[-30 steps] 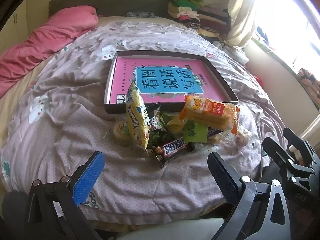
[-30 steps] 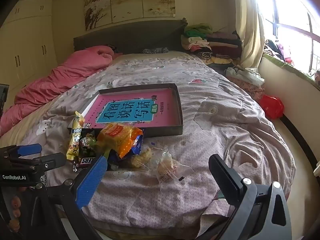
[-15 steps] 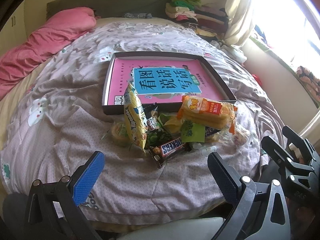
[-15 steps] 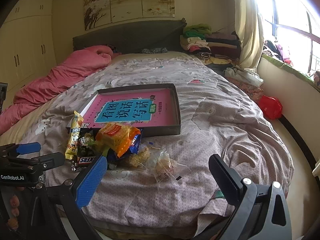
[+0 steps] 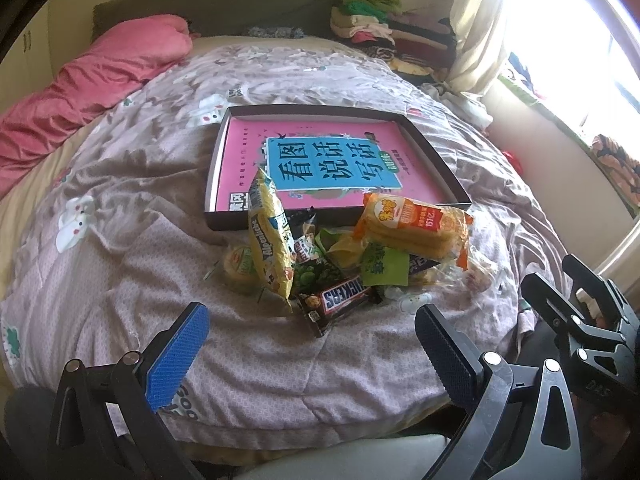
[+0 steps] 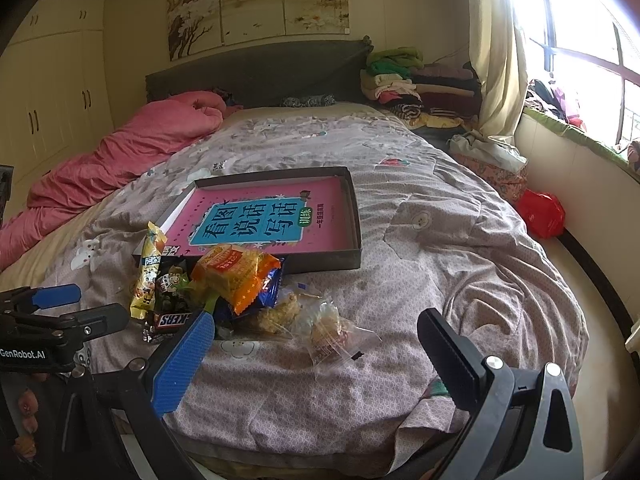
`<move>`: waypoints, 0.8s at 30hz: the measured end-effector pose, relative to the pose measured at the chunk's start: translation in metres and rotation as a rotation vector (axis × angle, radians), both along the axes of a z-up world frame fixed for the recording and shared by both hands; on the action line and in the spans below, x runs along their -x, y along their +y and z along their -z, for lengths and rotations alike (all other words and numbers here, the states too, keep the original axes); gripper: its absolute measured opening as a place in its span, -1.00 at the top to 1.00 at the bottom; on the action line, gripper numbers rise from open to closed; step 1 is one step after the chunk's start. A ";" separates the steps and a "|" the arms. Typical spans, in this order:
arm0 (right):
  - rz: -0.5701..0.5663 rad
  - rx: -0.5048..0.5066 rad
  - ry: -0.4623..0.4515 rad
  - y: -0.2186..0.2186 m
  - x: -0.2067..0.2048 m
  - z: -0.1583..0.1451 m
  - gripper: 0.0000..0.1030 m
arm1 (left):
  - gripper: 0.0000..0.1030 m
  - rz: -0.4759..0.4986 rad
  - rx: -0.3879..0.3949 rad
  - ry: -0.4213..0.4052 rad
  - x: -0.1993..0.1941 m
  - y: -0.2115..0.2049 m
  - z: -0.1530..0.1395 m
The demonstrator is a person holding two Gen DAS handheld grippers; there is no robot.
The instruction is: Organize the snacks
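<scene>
A pile of snacks lies on the bed in front of a shallow dark box [image 5: 448, 178] with a pink book inside. The pile holds a yellow Alpenliebe bag [image 5: 270, 240], an orange cracker pack [image 5: 416, 226], a Snickers bar [image 5: 338, 300] and green packets. In the right wrist view I see the box [image 6: 354, 236], the orange pack [image 6: 234, 274] and clear-wrapped pastries [image 6: 326, 328]. My left gripper [image 5: 310, 344] is open and empty, just short of the Snickers. My right gripper [image 6: 316, 350] is open and empty near the pastries.
The bed has a grey patterned quilt [image 5: 160, 240]. A pink duvet [image 5: 80, 80] lies at the far left. Folded clothes [image 6: 416, 88] are stacked by the headboard. A red bag [image 6: 540, 214] sits on the floor at the right under the window.
Both grippers have crept slightly forward toward the snack pile. Nothing has been taken hold of; the snacks have not moved.
</scene>
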State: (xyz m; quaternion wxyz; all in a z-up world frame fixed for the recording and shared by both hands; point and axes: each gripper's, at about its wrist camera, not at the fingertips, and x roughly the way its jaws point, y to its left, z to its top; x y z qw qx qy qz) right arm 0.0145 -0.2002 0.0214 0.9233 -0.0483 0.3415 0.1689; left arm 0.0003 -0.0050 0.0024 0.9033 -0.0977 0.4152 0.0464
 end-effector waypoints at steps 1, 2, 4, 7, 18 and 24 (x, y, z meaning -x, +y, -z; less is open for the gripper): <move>0.001 -0.001 0.000 0.000 0.000 0.001 -0.99 | -0.99 0.002 0.000 -0.009 0.001 0.001 -0.001; 0.000 -0.002 0.001 0.000 0.000 0.001 -0.99 | -0.99 0.003 0.002 -0.008 0.001 0.002 -0.001; 0.001 -0.001 0.002 0.000 0.000 0.001 -0.99 | -0.99 0.005 0.007 -0.002 0.001 0.002 -0.001; 0.001 -0.003 0.006 -0.001 -0.001 0.001 -0.99 | -0.99 0.004 0.025 0.020 0.001 0.002 0.000; 0.018 -0.018 0.033 -0.005 -0.005 0.004 -0.99 | -0.99 -0.012 0.068 0.111 0.001 0.012 0.006; 0.000 -0.019 0.033 -0.003 -0.006 0.005 -0.99 | -0.99 -0.023 0.081 0.101 0.000 0.020 0.007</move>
